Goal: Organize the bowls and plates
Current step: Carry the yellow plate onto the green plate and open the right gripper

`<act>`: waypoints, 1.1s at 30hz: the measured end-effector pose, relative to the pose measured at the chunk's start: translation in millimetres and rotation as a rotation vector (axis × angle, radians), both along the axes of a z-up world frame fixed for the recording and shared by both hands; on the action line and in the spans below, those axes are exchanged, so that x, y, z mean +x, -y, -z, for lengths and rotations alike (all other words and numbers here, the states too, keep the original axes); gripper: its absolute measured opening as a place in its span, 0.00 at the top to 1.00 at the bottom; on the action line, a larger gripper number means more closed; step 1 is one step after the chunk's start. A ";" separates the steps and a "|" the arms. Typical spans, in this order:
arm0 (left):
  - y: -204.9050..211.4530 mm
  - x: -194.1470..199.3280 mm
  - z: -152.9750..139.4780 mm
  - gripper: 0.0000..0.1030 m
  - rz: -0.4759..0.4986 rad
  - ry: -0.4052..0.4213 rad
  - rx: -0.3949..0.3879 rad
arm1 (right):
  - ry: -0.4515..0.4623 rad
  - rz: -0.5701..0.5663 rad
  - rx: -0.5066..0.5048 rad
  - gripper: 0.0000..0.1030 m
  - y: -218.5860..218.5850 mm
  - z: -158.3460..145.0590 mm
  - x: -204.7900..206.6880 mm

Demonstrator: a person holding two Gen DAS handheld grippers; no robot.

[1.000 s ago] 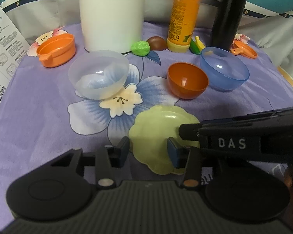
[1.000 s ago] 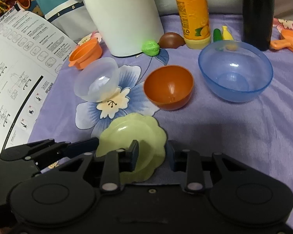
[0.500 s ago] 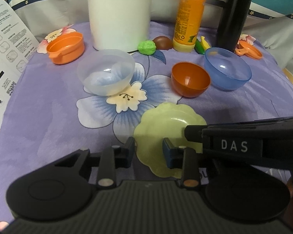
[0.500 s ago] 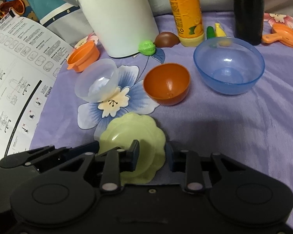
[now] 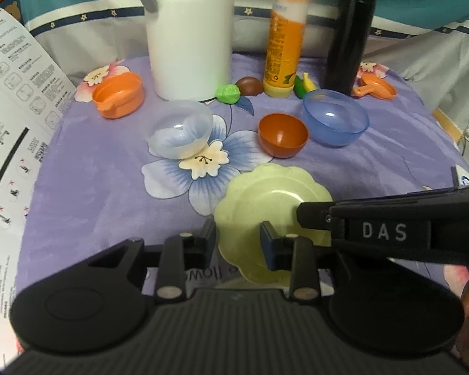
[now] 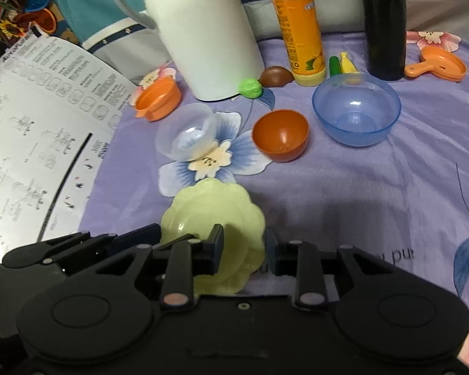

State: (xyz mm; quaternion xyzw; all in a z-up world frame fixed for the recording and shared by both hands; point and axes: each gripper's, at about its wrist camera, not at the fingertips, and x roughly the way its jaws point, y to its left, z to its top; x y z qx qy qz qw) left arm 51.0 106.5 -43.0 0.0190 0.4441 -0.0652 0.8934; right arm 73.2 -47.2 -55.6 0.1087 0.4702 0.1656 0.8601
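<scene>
A pale green scalloped plate lies on the purple flowered cloth, near the front; it also shows in the right wrist view. My left gripper straddles the plate's left rim, jaws a plate-rim width apart. My right gripper straddles the plate's right rim, jaws likewise apart. Behind stand a clear bowl, a red-brown bowl and a blue bowl.
At the back stand a white jug, an orange bottle and a black flask. An orange cup, small toy foods and an orange ladle lie nearby. A printed instruction sheet lies left.
Both grippers have pulled back and risen a little, with the plate rim still between their jaws. The left jaws narrowed slightly. The bowls have not moved.
</scene>
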 end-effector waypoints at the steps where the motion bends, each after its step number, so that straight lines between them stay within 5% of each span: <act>1: -1.0 -4.5 -2.5 0.71 0.000 0.001 -0.001 | 0.001 -0.003 0.006 0.71 0.6 -3.2 -5.1; 17: -20.7 -92.0 1.3 0.71 -0.010 -0.072 0.004 | -0.036 -0.135 -0.002 0.71 -14.1 -10.8 -89.1; 33: -25.2 -101.0 22.1 0.71 -0.012 -0.138 -0.030 | -0.128 -0.139 -0.014 0.71 -14.5 16.6 -95.7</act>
